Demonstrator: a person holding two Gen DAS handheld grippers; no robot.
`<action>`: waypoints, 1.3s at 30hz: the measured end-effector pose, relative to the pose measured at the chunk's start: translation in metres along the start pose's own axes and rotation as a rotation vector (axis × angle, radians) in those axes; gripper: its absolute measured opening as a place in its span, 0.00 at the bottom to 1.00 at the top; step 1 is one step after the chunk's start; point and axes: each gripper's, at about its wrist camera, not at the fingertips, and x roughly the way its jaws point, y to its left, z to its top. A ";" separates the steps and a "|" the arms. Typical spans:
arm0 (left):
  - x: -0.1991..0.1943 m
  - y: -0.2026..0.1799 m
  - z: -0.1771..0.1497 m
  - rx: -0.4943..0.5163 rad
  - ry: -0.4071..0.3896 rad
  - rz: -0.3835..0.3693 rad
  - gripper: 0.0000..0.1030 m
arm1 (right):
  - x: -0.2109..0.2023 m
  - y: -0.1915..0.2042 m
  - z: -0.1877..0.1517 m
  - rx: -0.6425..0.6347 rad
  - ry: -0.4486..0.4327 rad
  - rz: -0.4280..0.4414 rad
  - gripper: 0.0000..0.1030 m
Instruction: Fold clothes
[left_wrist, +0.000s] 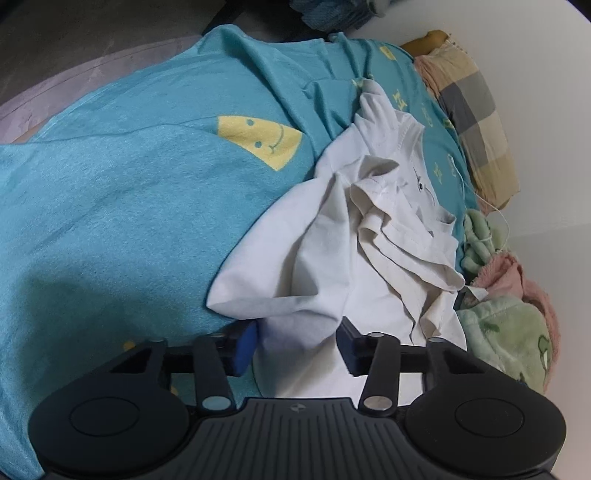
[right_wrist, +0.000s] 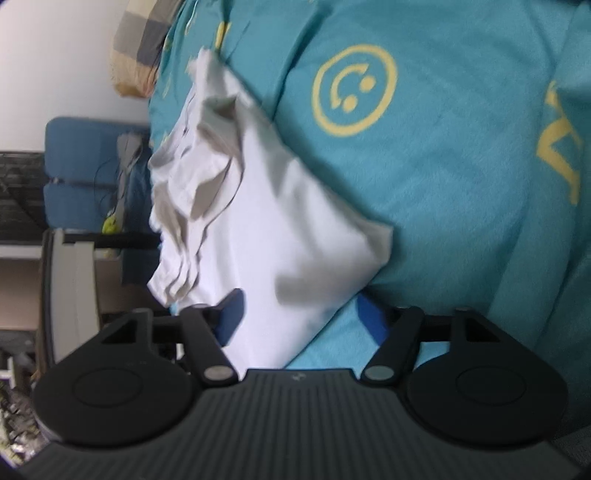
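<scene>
White shirt (left_wrist: 332, 258) crumpled on teal bedspread (left_wrist: 110, 203), plaid pillow (left_wrist: 476, 122) beyond, left gripper (left_wrist: 297, 347), right gripper (right_wrist: 299, 317), both agape astride cloth

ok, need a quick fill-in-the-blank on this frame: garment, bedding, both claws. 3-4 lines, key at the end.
1. The crumpled garment lying on the bed is ____ in colour.
2. The teal bedspread carries smiley prints in ____.
3. The left claw has its jaws ____, with cloth lying between them.
4. The right claw has its jaws ____ as well, not clamped on the cloth.

Missing words: white; yellow; open; open
</scene>
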 end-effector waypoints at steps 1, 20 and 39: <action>0.000 0.001 0.000 -0.003 0.000 0.001 0.38 | 0.001 -0.001 0.000 0.006 -0.006 -0.001 0.58; 0.001 0.004 -0.002 -0.056 0.078 -0.068 0.83 | -0.032 0.028 0.000 -0.164 -0.185 0.215 0.10; -0.018 0.008 0.006 -0.096 -0.113 -0.111 0.31 | -0.036 0.033 0.004 -0.198 -0.191 0.235 0.10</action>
